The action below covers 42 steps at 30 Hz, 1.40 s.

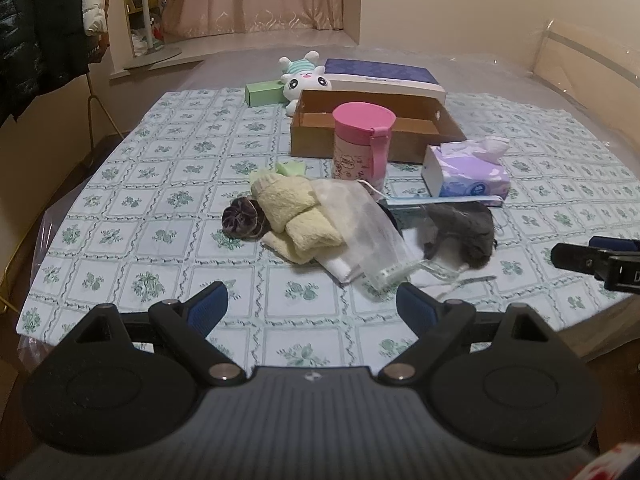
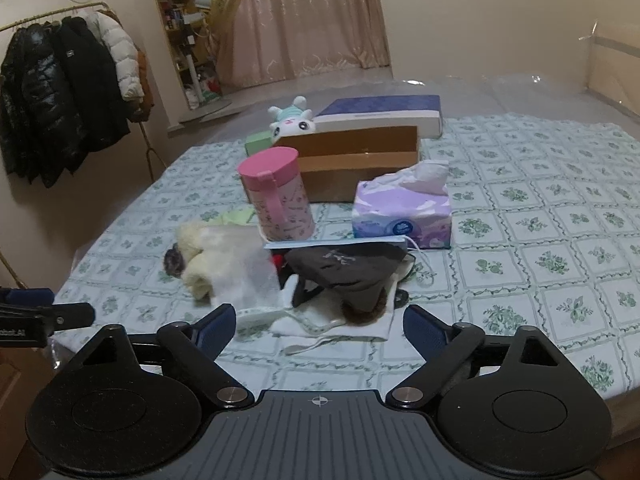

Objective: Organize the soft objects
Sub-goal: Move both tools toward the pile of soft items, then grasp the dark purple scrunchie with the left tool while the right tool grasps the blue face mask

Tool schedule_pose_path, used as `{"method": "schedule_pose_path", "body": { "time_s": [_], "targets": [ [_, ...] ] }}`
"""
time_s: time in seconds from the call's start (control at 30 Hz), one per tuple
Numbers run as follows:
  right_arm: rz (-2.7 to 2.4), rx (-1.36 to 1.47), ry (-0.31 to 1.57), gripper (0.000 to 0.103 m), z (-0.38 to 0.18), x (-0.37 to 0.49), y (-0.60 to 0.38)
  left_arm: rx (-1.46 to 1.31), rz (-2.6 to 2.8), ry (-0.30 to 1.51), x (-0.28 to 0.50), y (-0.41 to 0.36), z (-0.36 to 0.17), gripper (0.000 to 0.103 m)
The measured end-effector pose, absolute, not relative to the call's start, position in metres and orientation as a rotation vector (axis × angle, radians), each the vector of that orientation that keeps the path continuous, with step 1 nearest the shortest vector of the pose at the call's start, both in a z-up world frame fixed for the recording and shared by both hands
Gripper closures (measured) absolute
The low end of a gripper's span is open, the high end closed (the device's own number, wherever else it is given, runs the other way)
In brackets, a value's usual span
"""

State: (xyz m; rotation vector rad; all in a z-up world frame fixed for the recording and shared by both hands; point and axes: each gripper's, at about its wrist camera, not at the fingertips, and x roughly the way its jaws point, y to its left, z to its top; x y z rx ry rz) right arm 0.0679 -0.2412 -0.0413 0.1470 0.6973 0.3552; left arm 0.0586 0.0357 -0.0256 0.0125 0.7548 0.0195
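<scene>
LEFT WRIST VIEW
Left gripper: jaws spread wide, nothing between the blue pads; it hangs above the bare patterned cloth, short of the pile.
Right gripper: only one black finger and a blue pad show at the right edge; from this view its state cannot be told.
Tablecloth: floral checked sheet that covers the surface and carries everything.
Soft pile: middle of the cloth, just beyond the left gripper's fingertips.
Yellow towel: folded, on the left part of the pile.
Dark scrunchie: touching the towel's left side.
Mesh pouch: translucent white, lying over the towel's right edge.
Grey cloth: crumpled, on the right end of the pile.
Pink cup: upright with lid on, behind the pile and in front of the cardboard box.
Tissue pack: right of the cup, one sheet sticking up.
Plush toy: behind the box, lying against its far left corner.

RIGHT WRIST VIEW
Right gripper: jaws spread wide, pinching nothing; the near edge of the pile lies between and just ahead of the pads.
Left gripper: a finger enters at the left edge, well apart from the pile.
Grey cloth: on top of a white cloth, nearest to the right gripper.
Face mask: blue edge, flat between the grey cloth and the cup.
Yellow towel: left part, partly under the mesh pouch.
Coats: hanging on a rack by the left wall.
</scene>
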Motion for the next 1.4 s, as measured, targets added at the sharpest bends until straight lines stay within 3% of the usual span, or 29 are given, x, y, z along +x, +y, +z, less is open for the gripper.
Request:
{"method": "schedule_pose_path", "body": {
  "time_s": [0.3,0.47,0.7,1.1,1.2,1.27,1.33,1.4],
  "targets": [
    [0.362,0.069,0.697,0.031,-0.061,0.114,-0.239,0.022,0.022,0.741,0.096,0.049,-0.043,0.016],
    [0.365,-0.056,0.682,0.047,-0.075,0.139,-0.232,0.019,0.034,0.743,0.121,0.057,-0.055,0.017],
    [0.353,0.008,0.720,0.054,-0.091,0.174,-0.235,0.015,0.045,0.767,0.152,0.070,-0.073,0.019],
    [0.364,-0.433,0.596,0.066,-0.127,0.206,-0.197,0.028,0.049,0.794,0.192,0.088,-0.100,0.020],
    [0.385,-0.535,0.582,0.079,-0.141,0.213,-0.188,0.031,0.048,0.801,0.197,0.092,-0.105,0.020],
    [0.391,-0.586,0.563,0.095,-0.150,0.216,-0.184,0.030,0.045,0.806,0.200,0.094,-0.109,0.020],
    [0.393,-0.632,0.555,0.103,-0.157,0.220,-0.182,0.029,0.045,0.812,0.203,0.096,-0.113,0.020],
    [0.402,-0.662,0.525,0.103,-0.159,0.220,-0.182,0.030,0.044,0.815,0.205,0.098,-0.116,0.020]
  ]
}}
